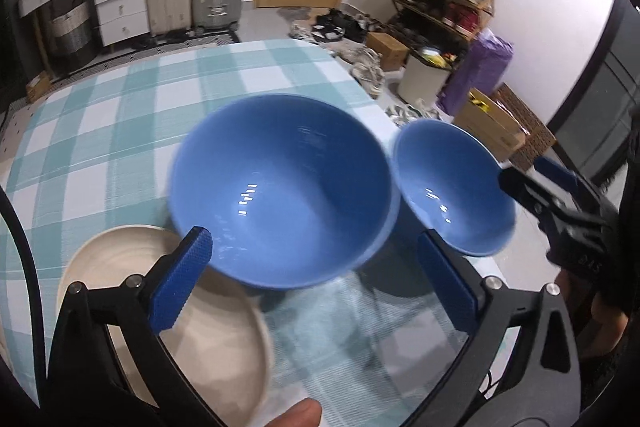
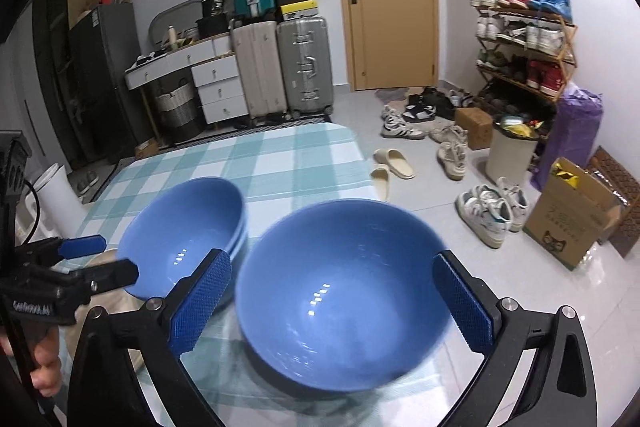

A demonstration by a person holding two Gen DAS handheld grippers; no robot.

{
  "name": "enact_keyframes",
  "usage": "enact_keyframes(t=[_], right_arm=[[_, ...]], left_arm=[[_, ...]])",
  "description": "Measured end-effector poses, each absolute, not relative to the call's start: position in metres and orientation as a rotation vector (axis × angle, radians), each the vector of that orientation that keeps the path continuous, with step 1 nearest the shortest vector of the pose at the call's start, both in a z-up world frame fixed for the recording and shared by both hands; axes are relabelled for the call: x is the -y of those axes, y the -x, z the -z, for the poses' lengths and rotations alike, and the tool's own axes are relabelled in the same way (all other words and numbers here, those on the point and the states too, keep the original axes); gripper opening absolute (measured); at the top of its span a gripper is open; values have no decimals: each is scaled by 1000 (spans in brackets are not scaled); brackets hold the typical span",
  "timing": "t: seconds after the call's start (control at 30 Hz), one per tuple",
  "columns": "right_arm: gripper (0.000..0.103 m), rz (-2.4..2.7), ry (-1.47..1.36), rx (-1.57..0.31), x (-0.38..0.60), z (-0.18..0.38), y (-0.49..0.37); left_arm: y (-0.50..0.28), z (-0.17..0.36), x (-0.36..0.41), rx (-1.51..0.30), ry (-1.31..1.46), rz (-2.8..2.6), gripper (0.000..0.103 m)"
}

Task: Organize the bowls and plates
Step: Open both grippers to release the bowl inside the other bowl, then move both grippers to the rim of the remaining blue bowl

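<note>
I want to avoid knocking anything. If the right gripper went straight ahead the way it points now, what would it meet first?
Most likely the blue bowl right in front of the open right gripper: it fills the gap between the fingers. Depth is unclear, but nothing lies nearer.

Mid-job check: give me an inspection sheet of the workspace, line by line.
Surface: table under a teal checked cloth.
Job's things: two blue bowls side by side, left bowl looks like a nested pair, right bowl; cream plate beside the left bowl.
Clutter: nothing seen on the table.
Grippers: left hand-held gripper and right hand-held gripper open, holding nothing.
Cables: black cable by the left hand-held gripper.
Surroundings: suitcases, shoe rack, loose shoes, boxes on the floor.
</note>
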State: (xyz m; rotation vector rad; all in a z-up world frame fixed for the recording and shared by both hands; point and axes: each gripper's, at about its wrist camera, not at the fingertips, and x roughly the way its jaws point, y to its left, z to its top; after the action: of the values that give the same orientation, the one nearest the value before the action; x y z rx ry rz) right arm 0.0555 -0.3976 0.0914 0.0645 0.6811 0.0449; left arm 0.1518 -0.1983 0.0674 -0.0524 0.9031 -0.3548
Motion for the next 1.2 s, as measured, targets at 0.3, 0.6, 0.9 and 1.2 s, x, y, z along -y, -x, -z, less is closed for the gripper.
enact_keyframes(t=[0.3,0.6,0.9,1.2], right_arm=[[102,19,-98,-699,443,-97,-44],[102,72,-168,-710,486,-95,-39],[99,47,-216,-733,500,-80,-48],[75,20,-243,-778,498,-57,-65]], left_arm=[[-136,-67,246,-934,60,409,102],[-123,-68,283,-949,66,495,88],[-133,-48,312,-1014,46,474,70],[-148,-29,326,-1026,8,424,62]])
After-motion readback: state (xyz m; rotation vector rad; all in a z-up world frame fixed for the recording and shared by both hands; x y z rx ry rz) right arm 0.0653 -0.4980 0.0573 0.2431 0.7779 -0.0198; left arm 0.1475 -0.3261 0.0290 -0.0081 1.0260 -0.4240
